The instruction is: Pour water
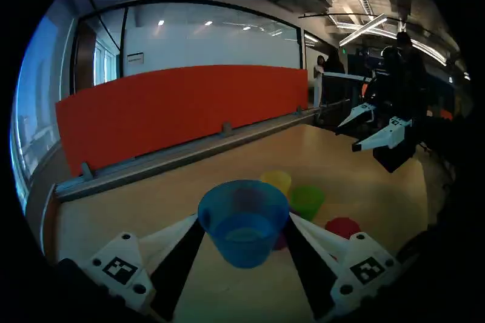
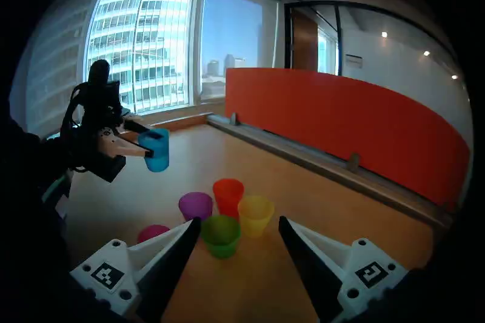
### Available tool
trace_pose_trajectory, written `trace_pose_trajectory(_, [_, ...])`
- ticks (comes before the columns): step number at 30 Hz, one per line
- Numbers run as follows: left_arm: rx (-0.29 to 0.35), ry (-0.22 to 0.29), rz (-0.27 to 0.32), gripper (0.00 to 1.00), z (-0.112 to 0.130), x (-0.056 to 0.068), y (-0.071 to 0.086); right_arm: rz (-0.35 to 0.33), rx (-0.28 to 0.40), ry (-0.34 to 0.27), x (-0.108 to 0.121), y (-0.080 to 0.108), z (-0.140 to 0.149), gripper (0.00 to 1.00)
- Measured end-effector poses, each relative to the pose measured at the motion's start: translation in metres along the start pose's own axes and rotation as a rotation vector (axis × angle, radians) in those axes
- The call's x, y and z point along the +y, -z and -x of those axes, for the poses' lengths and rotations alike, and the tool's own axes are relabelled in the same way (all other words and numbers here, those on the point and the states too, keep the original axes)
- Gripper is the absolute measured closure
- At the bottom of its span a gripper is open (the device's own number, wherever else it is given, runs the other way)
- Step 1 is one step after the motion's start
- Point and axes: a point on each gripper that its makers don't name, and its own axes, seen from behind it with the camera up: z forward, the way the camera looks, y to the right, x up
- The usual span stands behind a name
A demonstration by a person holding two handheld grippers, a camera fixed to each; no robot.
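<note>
Clamping the part-filled blue cup (image 1: 242, 238) aloft, well in from the surface's (image 1: 370, 189) edges, the left tool (image 1: 244, 219) risks spilling beside the small cups (image 2: 255, 214) below if tilted quickly; the right tool (image 2: 238, 221) hangs apart, empty.

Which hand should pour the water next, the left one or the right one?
Left. The left gripper clamps the translucent blue plastic cup of water between its fingers, above the wooden table. The right gripper is open and empty, small coloured plastic cups ahead of it.

Left tongs (image 1: 244, 217) clamped, aloft, right tongs (image 2: 239, 221) spread wide
</note>
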Motion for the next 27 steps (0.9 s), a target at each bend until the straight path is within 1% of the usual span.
trace_pose_trajectory(5, [0.044, -0.011, -0.001, 0.14, -0.019, -0.001, 0.007, 0.003, -0.006, 0.002, 0.002, -0.005, 0.004, 0.0])
trace_pose_trajectory(11, [0.074, -0.021, -0.011, 0.14, -0.033, -0.002, 0.011, 0.001, -0.019, 0.011, 0.003, -0.01, 0.01, 0.0])
trace_pose_trajectory(17, [0.104, -0.032, -0.009, 0.14, -0.048, 0.0, 0.015, -0.002, -0.035, 0.019, 0.003, -0.017, 0.019, 0.01])
trace_pose_trajectory(27, [0.167, -0.031, -0.005, 0.14, -0.077, 0.004, 0.021, -0.02, -0.064, 0.03, -0.002, -0.033, 0.037, 0.0])
